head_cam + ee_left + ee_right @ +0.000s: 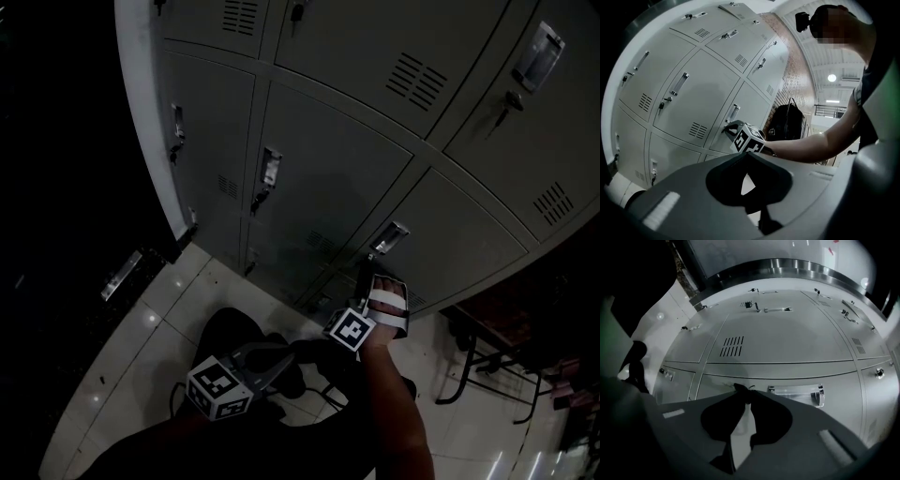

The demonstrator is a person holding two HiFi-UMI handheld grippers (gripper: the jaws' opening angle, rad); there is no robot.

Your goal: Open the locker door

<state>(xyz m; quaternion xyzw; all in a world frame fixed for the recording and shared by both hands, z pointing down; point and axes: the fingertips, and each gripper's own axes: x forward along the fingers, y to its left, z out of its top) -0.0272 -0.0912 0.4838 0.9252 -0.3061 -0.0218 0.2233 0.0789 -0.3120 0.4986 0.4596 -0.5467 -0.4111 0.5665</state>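
The left gripper (279, 360) hangs low above the pale tiled floor (141, 328), well apart from the bank of grey lockers (319, 159) – its jaws are clenched together at the tips with nothing between them. Further right, the locker door (450, 246) stands closed, its clear pull handle (390, 236) at the edge. The right gripper (367, 274) is up against that door just beside the handle – its jaws pressed together at the tips; whether they pinch anything small there cannot be told
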